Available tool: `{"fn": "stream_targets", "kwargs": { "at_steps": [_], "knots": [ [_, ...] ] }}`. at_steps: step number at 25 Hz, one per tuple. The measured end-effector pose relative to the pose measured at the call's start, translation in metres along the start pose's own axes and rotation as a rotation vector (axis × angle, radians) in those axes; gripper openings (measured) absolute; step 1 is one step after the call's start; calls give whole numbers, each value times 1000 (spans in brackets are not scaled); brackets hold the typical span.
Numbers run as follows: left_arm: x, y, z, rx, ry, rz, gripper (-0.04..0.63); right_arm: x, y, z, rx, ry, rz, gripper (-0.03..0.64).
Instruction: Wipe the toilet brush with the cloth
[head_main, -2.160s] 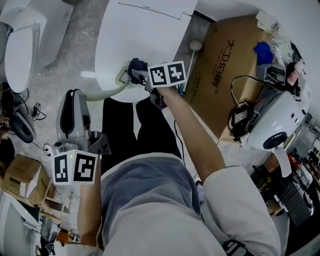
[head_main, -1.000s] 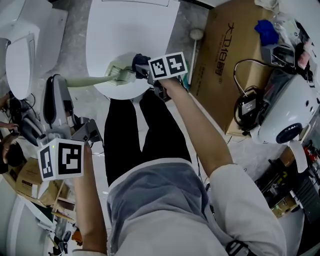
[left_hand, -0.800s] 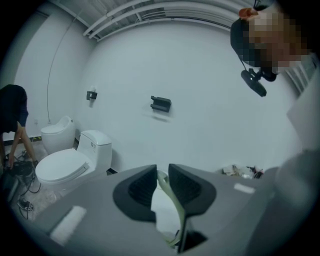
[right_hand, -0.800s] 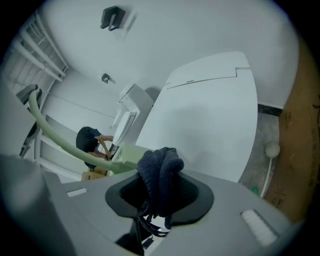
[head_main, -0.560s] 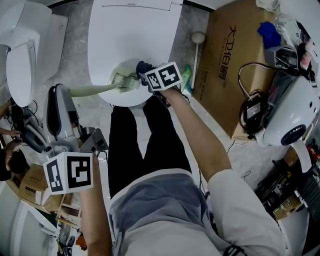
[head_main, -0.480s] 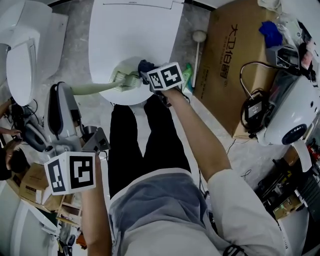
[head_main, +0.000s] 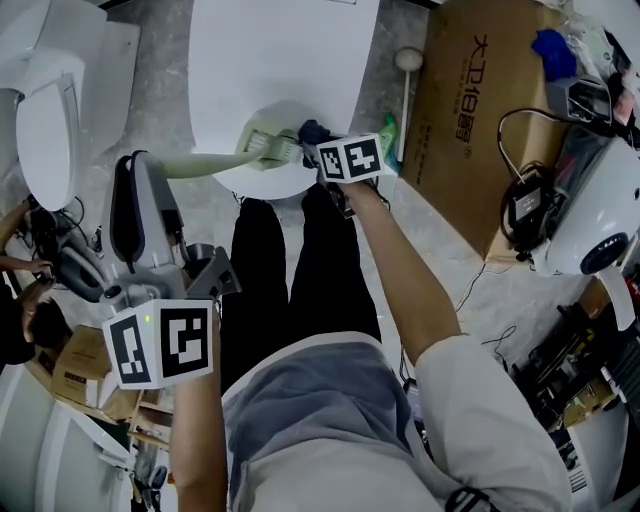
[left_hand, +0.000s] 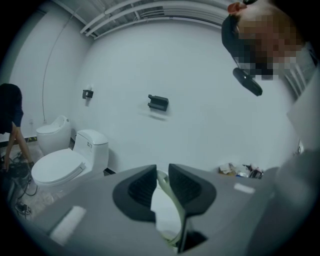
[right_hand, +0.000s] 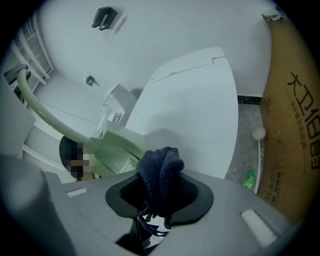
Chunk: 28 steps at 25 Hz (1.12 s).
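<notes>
Over white toilet (head_main: 290, 50), left gripper (left_hand: 161, 176) fingers (left_hand: 141, 189) pinching toilet brush (head_main: 268, 150) (handle end hidden), right gripper (right_hand: 160, 189) fingers (right_hand: 196, 196) clamping bunched cloth (right_hand: 160, 167).

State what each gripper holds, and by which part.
Left gripper clamps the toilet brush by its pale green handle, away from the head. Right gripper clamps the bunched dark cloth.

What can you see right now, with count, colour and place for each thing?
Toilets: at least two, white; one ahead, one far left.
Toilet brush: one, pale green; over the nearer toilet's front.
Cloth: one, dark blue; beside the brush head.
Cardboard box: one, brown; right of that toilet.
Bottle: one, green; floor by the box.
Left gripper: one, grey; shut on the brush handle.
Right gripper: one, grey; shut on the cloth.
</notes>
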<state>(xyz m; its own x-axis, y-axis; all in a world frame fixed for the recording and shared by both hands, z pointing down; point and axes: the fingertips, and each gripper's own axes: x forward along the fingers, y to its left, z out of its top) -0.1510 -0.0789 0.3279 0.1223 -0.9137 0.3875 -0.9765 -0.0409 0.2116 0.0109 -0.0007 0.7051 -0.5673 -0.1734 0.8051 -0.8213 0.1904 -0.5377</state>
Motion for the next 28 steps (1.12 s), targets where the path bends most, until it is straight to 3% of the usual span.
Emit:
{"fn": "stream_targets", "kwargs": {
  "at_steps": [10, 16, 28],
  "knots": [
    [1, 1, 0, 16, 5, -38, 0, -1, 4, -21, 220, -133, -8, 110],
    [1, 2, 1, 26, 17, -67, 0, 3, 14, -38, 434, -230, 13, 110],
    [3, 0, 1, 83, 13, -139, 0, 4, 20, -61, 980, -573, 2, 110]
  ]
}}
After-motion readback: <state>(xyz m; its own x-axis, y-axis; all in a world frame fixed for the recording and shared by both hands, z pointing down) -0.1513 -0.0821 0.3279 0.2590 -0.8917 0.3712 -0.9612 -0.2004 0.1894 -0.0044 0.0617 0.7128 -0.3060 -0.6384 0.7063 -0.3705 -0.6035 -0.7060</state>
